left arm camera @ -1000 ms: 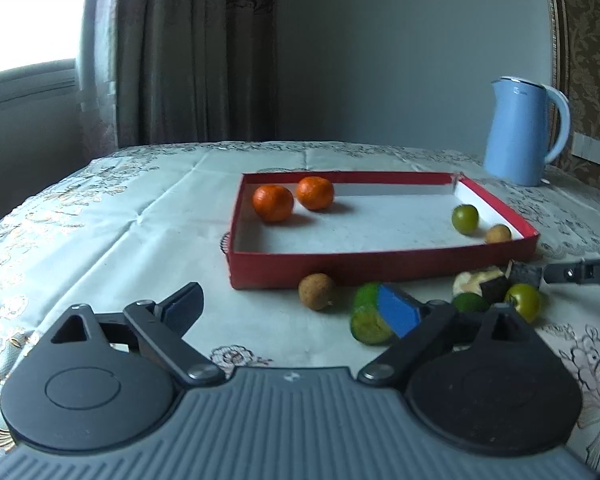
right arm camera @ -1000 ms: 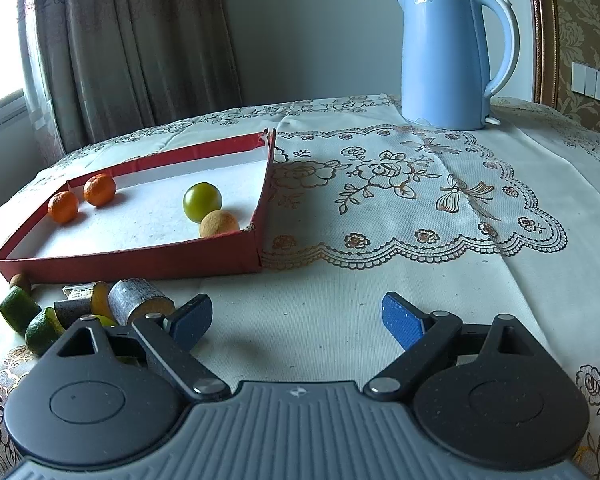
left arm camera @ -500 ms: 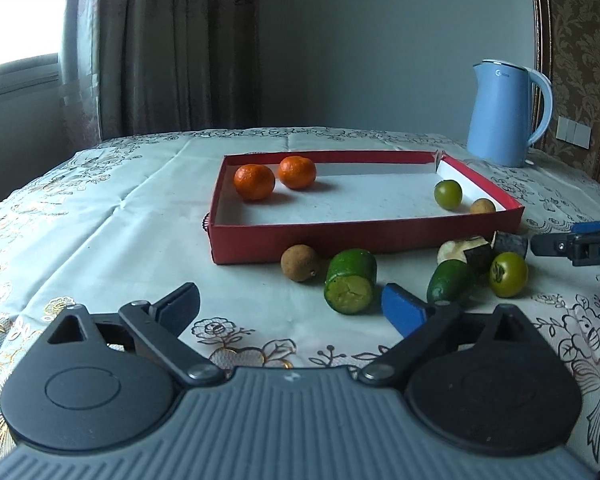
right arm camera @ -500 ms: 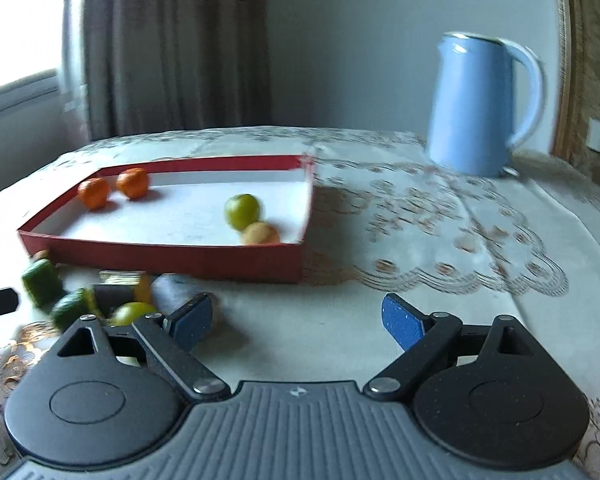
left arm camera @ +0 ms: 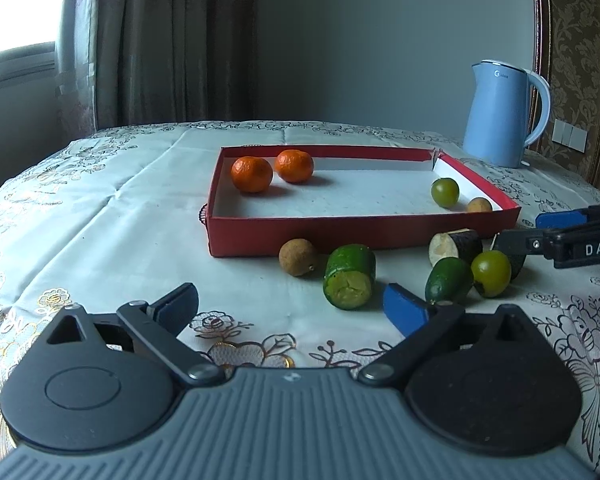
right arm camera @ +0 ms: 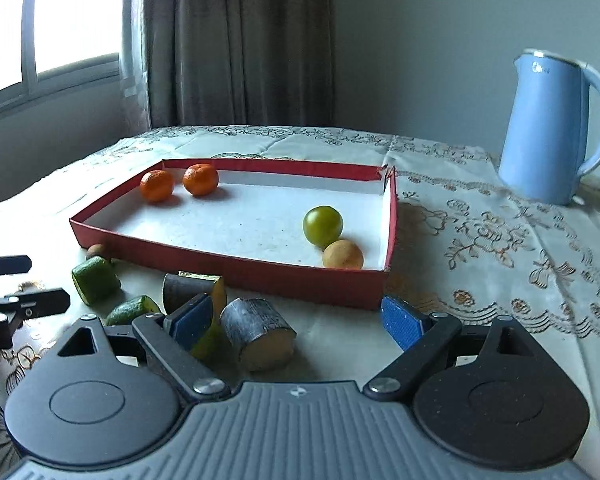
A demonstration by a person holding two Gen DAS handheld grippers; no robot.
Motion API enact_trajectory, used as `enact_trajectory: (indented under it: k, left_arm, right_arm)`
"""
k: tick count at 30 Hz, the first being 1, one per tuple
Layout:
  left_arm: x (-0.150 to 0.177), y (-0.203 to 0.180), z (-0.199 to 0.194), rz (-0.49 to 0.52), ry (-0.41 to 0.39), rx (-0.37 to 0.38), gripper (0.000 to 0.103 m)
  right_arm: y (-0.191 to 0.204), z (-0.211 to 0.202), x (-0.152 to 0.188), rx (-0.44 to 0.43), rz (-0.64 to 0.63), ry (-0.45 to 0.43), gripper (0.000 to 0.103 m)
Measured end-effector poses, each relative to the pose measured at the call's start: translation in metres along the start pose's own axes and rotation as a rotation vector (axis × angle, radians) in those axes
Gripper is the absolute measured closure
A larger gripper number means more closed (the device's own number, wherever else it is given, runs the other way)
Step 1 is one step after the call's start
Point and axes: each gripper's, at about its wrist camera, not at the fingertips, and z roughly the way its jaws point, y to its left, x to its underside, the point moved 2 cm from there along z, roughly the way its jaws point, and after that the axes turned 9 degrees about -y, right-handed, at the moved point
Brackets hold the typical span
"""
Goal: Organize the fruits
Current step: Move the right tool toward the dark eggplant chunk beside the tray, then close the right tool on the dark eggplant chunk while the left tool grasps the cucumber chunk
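- Red tray (left arm camera: pixel 364 232) sits on the tablecloth ahead of both claws. Inside it: two oranges (left arm camera: pixel 252 174) side by side at the far left corner, a green round fruit (left arm camera: pixel 445 192) and a small tan fruit (left arm camera: pixel 479 205) touching or nearly so at the near right corner.
- Loose fruit lies outside the tray, along its near wall.
- Left gripper (left arm camera: pixel 296 308): jaws wide apart, nothing between the pads. Just ahead of its right finger lies a cut green piece (left arm camera: pixel 350 276), cut face toward the camera; a brown round fruit (left arm camera: pixel 298 257) sits just left of that piece, near the tray wall.
- Further right of the left claw: a small dark-green fruit (left arm camera: pixel 448 280), a yellow-green round fruit (left arm camera: pixel 491 273) touching it, and a dark-skinned cut stub (left arm camera: pixel 456 246) behind.
- Right gripper (right arm camera: pixel 300 320): jaws wide apart, clamped on nothing. A dark-skinned cut cylinder (right arm camera: pixel 260 334) lies between the fingers, close to the left pad; contact cannot be told.
- Blue kettle (right arm camera: pixel 560 128) stands well beyond the right claw, to its right.
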Motion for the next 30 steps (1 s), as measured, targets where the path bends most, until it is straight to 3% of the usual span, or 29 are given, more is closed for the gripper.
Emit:
enact_trajectory:
  k: [2, 4, 6, 12, 14, 16, 20, 24, 27, 29, 30]
  left_arm:
    - [0.0, 0.001, 0.001, -0.004, 0.005, 0.003, 0.005]
    - [0.0, 0.001, 0.001, -0.006, 0.005, 0.005, 0.005]
    - [0.0, 0.002, 0.001, -0.01, 0.008, 0.006, 0.005]
    - [0.0, 0.001, 0.001, -0.008, 0.009, 0.005, 0.004]
    - [0.0, 0.001, 0.002, -0.008, 0.008, 0.0, 0.004]
    - [0.0, 0.001, 0.002, -0.008, 0.002, -0.01, 0.004]
    - [-0.005, -0.012, 0.002, 0.049, -0.032, -0.007, 0.005]
    - [-0.01, -0.031, 0.007, 0.113, -0.06, -0.004, 0.009]
    - [-0.009, -0.037, 0.019, 0.132, -0.012, -0.007, 0.023]
    - [-0.007, -0.036, 0.028, 0.104, 0.036, 0.008, 0.051]
    - [-0.006, -0.036, 0.033, 0.088, 0.062, 0.026, 0.059]
  right_arm:
    - [-0.004, 0.001, 0.0, -0.005, 0.028, 0.014, 0.012]
    - [-0.007, 0.001, 0.0, -0.019, 0.055, 0.03, 0.026]
    - [-0.011, 0.002, 0.001, -0.033, 0.081, 0.049, 0.033]
    - [-0.006, 0.022, 0.002, -0.065, 0.099, 0.118, 0.039]
    - [0.004, 0.023, 0.004, -0.045, 0.038, 0.11, 0.05]
    - [0.008, 0.02, 0.006, -0.03, 0.013, 0.097, 0.069]
    - [0.001, 0.013, 0.01, 0.062, 0.002, 0.061, 0.069]
    - [-0.004, 0.01, 0.012, 0.095, 0.008, 0.047, 0.069]
    - [-0.007, 0.009, 0.012, 0.091, 0.019, 0.047, 0.069]
    - [-0.007, 0.01, 0.013, 0.082, 0.021, 0.057, 0.069]
    - [-0.007, 0.013, 0.013, 0.079, 0.019, 0.065, 0.069]
